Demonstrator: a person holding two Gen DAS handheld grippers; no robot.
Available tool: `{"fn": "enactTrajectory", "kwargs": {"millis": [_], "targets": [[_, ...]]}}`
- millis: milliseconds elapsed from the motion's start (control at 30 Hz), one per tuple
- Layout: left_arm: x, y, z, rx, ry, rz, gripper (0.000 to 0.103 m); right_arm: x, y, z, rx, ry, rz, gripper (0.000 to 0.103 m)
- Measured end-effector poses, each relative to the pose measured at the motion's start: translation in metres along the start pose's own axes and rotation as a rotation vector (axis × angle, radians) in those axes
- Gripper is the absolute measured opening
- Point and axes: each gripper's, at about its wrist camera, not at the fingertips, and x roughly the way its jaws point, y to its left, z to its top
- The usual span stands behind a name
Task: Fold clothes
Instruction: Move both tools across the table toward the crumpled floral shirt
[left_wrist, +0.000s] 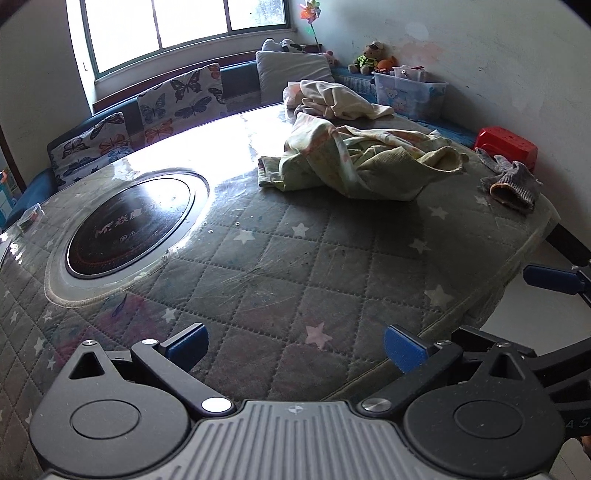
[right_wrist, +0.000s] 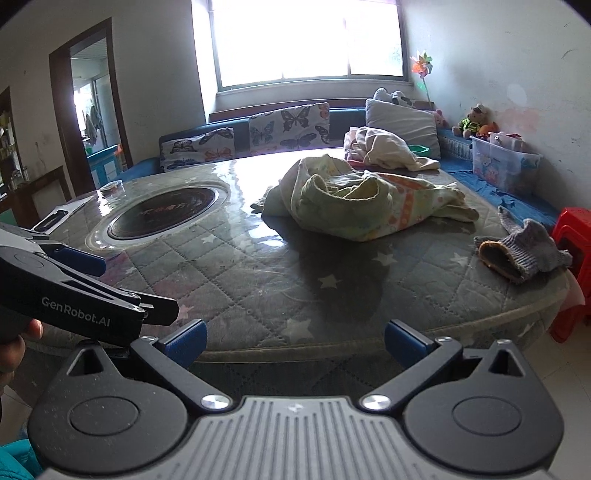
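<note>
A crumpled pale green garment with orange print (left_wrist: 354, 162) (right_wrist: 369, 206) lies in a heap on the quilted, star-patterned table cover (left_wrist: 295, 266) (right_wrist: 258, 273), well ahead of both grippers. Behind it sits a second, cream-coloured bundle of clothing (left_wrist: 332, 99) (right_wrist: 384, 147). My left gripper (left_wrist: 295, 349) hovers open over the near part of the table, nothing between its blue pads. My right gripper (right_wrist: 295, 343) stands open just off the table's near edge, also empty. The left gripper (right_wrist: 85, 280) also shows at the left of the right wrist view, held by a hand (right_wrist: 14, 350).
A round black cooktop (left_wrist: 125, 225) (right_wrist: 166, 212) is set into the table at left. Grey knit gloves (left_wrist: 513, 181) (right_wrist: 524, 251) lie near the right edge, a red stool (left_wrist: 506, 144) (right_wrist: 572, 266) beyond. Butterfly cushions (left_wrist: 181, 99), a grey pillow (right_wrist: 402, 122) and a clear storage bin (left_wrist: 410, 92) (right_wrist: 506, 164) line the bench behind.
</note>
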Motion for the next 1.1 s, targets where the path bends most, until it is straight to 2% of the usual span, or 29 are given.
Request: {"fn": "enactTrajectory", "kwargs": {"millis": [433, 1100], "targets": [[0.011, 0.003, 0.020, 0.020, 0.027, -0.032, 0.103, 0.004, -0.009, 0.015, 0.048, 0.006, -0.039, 0.103], [0.052, 0.020, 0.067, 0.002, 0.098, -0.078, 0.103, 0.041, -0.017, 0.055, 0.044, 0.041, -0.025, 0.103]]}}
